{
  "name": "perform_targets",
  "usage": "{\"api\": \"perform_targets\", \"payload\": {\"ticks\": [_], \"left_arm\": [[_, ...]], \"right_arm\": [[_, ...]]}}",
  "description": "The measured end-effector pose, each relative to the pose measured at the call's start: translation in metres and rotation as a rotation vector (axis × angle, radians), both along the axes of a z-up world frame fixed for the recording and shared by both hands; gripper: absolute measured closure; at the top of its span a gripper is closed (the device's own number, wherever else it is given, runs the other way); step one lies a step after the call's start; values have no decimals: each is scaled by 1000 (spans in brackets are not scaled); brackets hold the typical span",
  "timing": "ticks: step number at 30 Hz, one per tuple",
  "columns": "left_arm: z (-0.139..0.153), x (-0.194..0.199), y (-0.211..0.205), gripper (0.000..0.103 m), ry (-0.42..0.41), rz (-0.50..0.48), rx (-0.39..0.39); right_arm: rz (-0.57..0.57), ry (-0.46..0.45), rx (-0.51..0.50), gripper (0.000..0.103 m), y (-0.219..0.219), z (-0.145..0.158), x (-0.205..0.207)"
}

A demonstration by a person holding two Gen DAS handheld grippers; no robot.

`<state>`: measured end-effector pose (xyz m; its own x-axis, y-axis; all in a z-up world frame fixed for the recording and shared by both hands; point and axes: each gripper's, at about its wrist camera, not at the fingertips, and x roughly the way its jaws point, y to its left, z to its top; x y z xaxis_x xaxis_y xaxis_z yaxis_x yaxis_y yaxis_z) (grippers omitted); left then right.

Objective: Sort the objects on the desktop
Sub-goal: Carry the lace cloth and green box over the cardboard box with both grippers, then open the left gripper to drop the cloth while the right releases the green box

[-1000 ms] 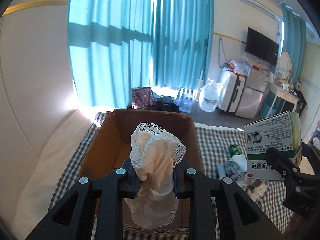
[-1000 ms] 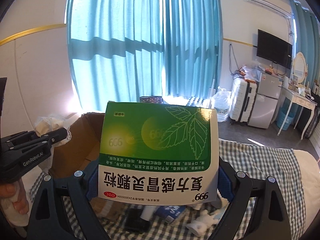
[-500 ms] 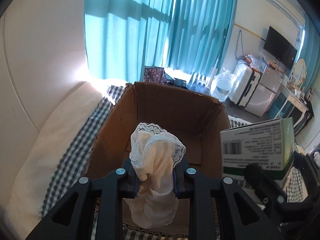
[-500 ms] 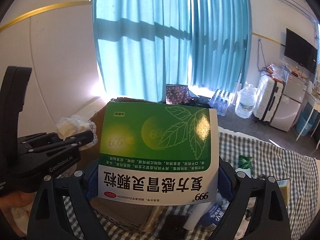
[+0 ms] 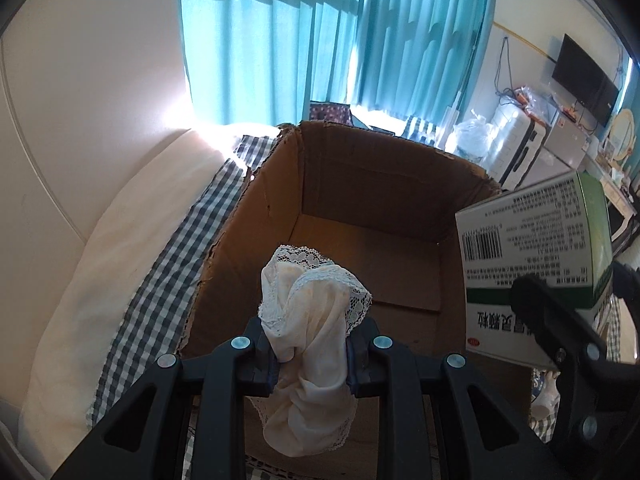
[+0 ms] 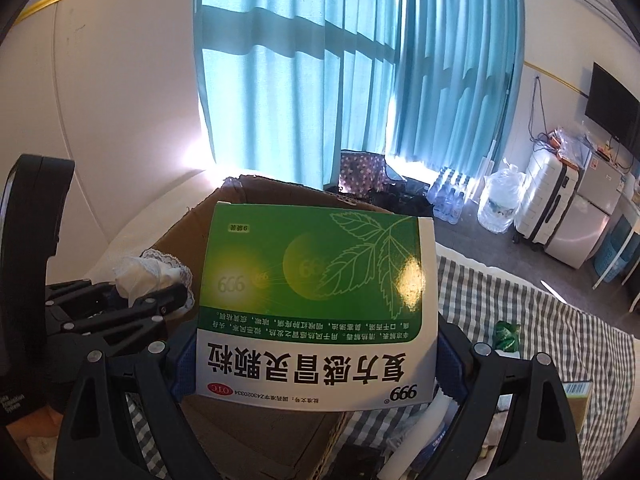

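Observation:
My left gripper (image 5: 310,350) is shut on a cream lace-edged cloth (image 5: 312,320), held over the near side of an open cardboard box (image 5: 360,184) whose bare floor shows beyond it. A green and white medicine box (image 6: 316,300) fills the right wrist view, with my right gripper (image 6: 316,360) shut on its two sides. It hangs above the cardboard box's (image 6: 184,232) right wall. In the left wrist view the medicine box (image 5: 532,264) and the right gripper's fingers (image 5: 560,332) show at the right. The left gripper (image 6: 160,300) with the cloth (image 6: 140,272) appears at the left of the right wrist view.
The cardboard box rests on a checked blanket (image 5: 168,280) beside a cream cushion (image 5: 100,264) and wall. Small items lie on the blanket (image 6: 560,320) to the right, among them a green packet (image 6: 506,334). Curtains, suitcases and water bottles stand beyond.
Both grippers have moved towards the cardboard box and tilted downward. The box now fills the left wrist view, and the medicine box has come over its right wall. Both grips are unchanged.

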<state>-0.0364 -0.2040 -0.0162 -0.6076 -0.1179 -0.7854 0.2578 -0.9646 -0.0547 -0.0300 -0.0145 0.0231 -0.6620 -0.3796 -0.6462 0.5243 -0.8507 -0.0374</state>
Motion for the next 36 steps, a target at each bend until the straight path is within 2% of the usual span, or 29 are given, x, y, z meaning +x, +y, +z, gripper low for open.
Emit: {"api": "perform_targets", "payload": {"ticks": [7, 11, 13, 15, 21, 25, 28, 31, 33, 36], "left_arm": [[-8, 0, -11, 78, -41, 22, 31], [-15, -2, -13, 77, -76, 27, 36], [-17, -3, -12, 72, -89, 26, 30], [-18, -3, -12, 61, -94, 32, 22], [-18, -5, -17, 44, -91, 57, 32], [-12, -4, -21, 41, -58, 67, 48], [-3, 1, -26, 33, -9, 85, 65], [8, 8, -32, 27, 54, 102, 108], [15, 11, -33, 20, 90, 121, 97], [24, 16, -33, 19, 140, 123, 103]], "right_arm": [[56, 17, 69, 11, -21, -3, -11], [89, -5, 114, 11, -30, -11, -18], [90, -16, 126, 11, -31, -16, -21], [85, -25, 132, 11, -31, -21, -24], [81, -20, 139, 8, -29, -28, -29], [82, -27, 120, 8, -26, -28, -29], [82, -14, 98, 7, -23, -24, -30], [70, 26, 86, 4, -21, -17, -28], [69, 60, 80, 3, -21, -10, -26], [78, 101, 78, 1, -21, -2, -20]]}}
